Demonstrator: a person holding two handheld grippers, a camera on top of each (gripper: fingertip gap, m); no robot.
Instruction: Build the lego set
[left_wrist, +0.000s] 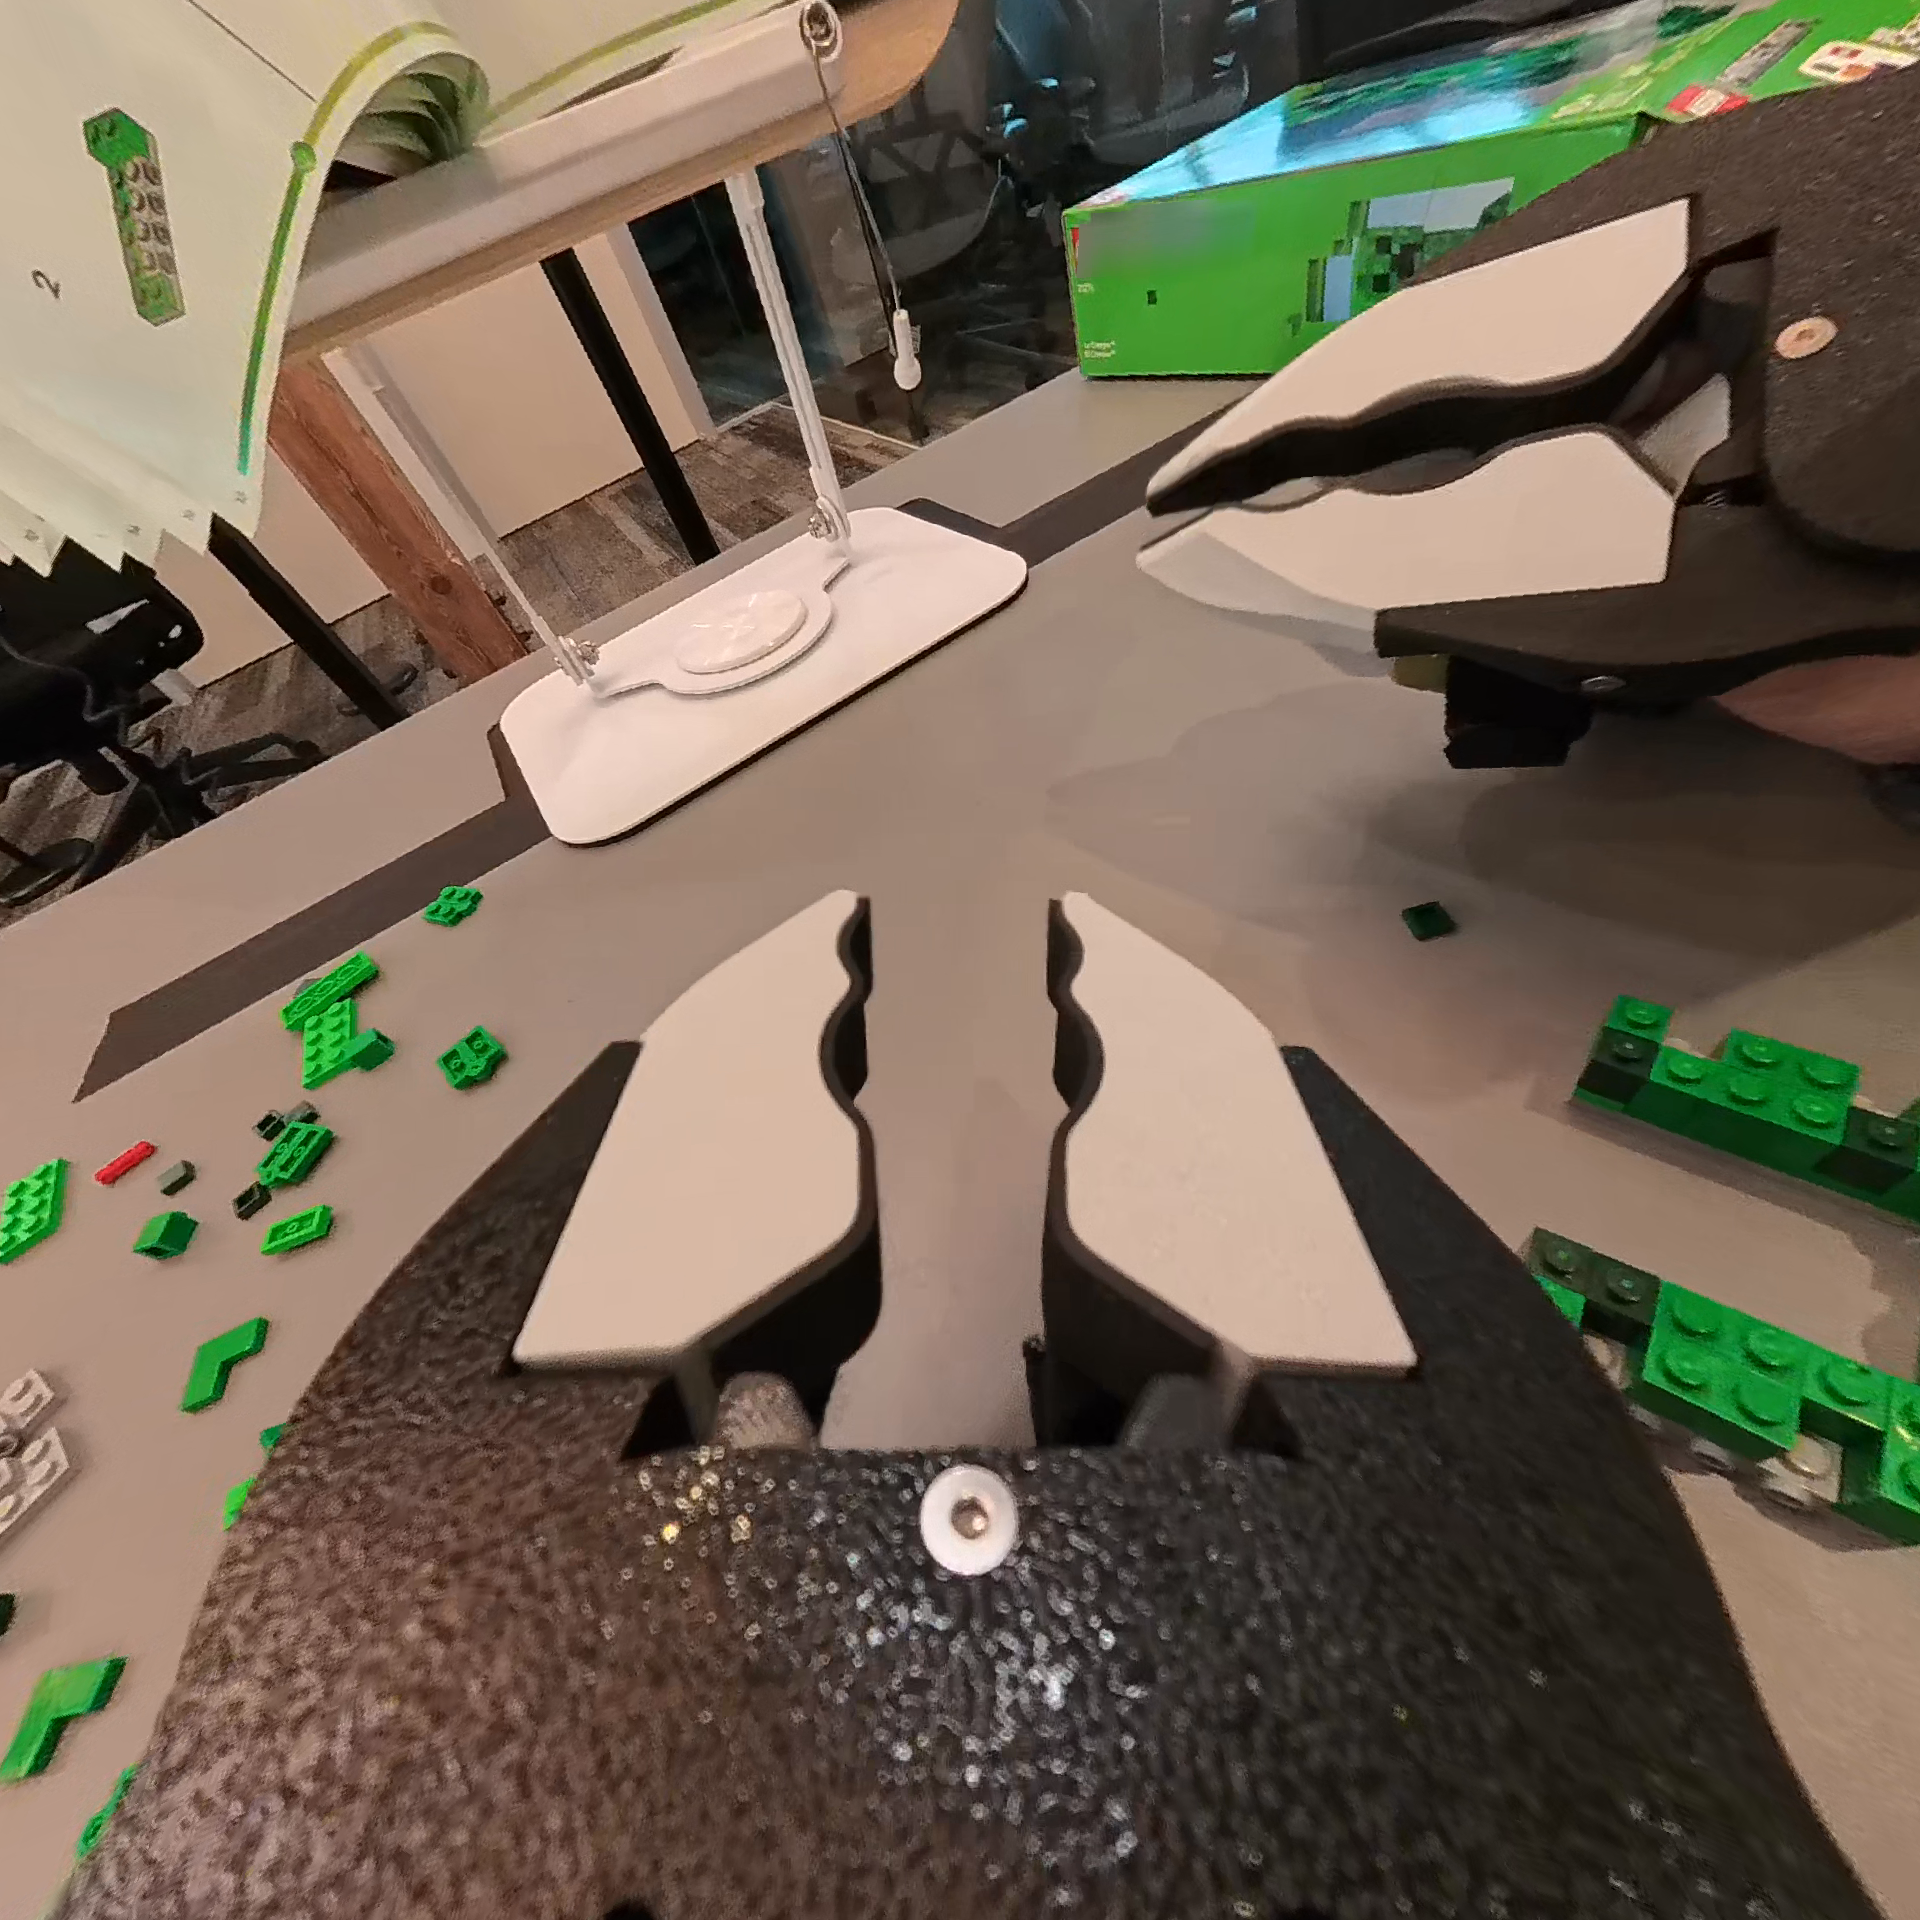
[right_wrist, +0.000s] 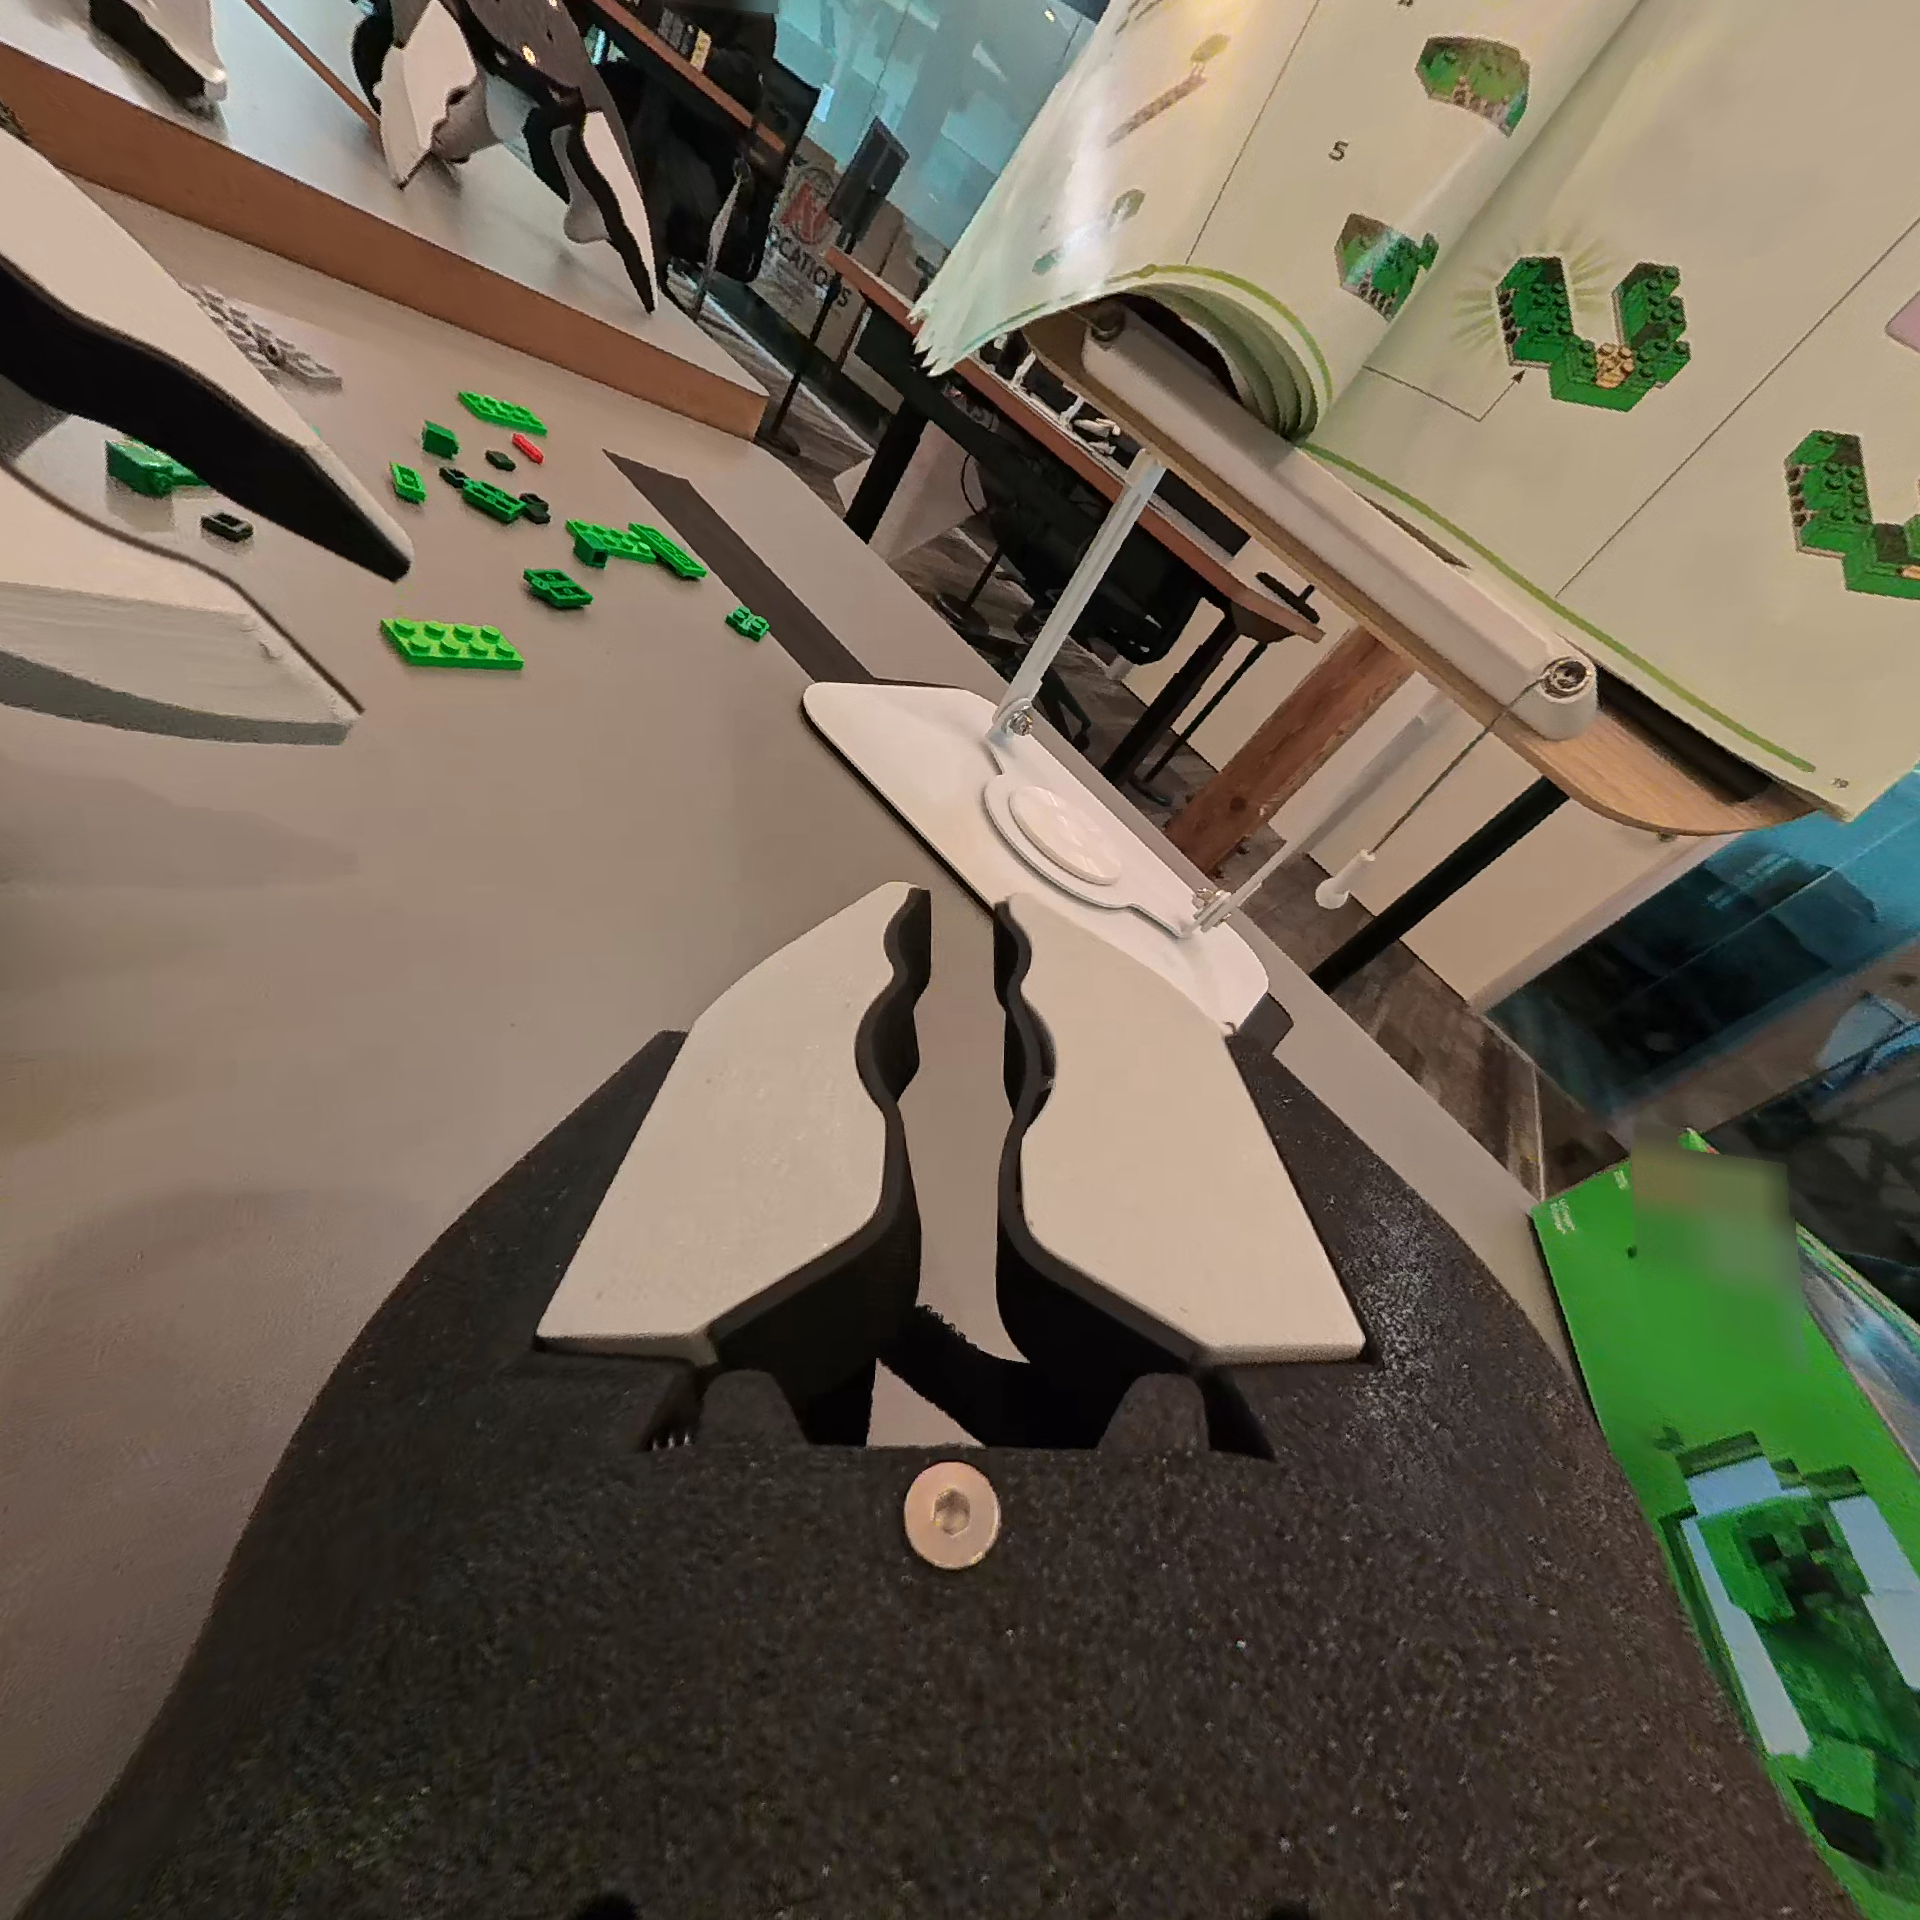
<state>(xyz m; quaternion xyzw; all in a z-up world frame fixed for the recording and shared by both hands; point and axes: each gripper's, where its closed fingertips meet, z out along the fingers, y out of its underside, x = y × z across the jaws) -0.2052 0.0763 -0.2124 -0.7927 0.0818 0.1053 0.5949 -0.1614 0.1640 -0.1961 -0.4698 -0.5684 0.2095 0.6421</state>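
Note:
My left gripper (left_wrist: 958, 914) is open and empty, low over the grey table (left_wrist: 1039, 748). Loose green, dark and grey lego pieces (left_wrist: 332, 1039) lie to its left. Two part-built green brick assemblies (left_wrist: 1745, 1101) (left_wrist: 1735, 1371) lie to its right, and a small dark green tile (left_wrist: 1429, 920) sits ahead of them. My right gripper (right_wrist: 958, 906) has its fingers almost together with nothing between them. It also shows in the left wrist view (left_wrist: 1148, 525), raised above the table at the right. The left gripper (right_wrist: 369, 644) shows at the left of the right wrist view, near a green plate (right_wrist: 453, 644).
An open instruction booklet (right_wrist: 1558, 260) hangs on a white stand whose base (left_wrist: 769, 665) sits at the table's far edge. A green set box (left_wrist: 1299, 260) lies at the back right. Another gripper (right_wrist: 499, 104) rests on a farther table. Chairs and desks lie beyond. About 10 cm separates my left fingertips from my right. The right gripper is farther from the green plate (right_wrist: 453, 644), some 20 cm, than the left, some 11 cm.

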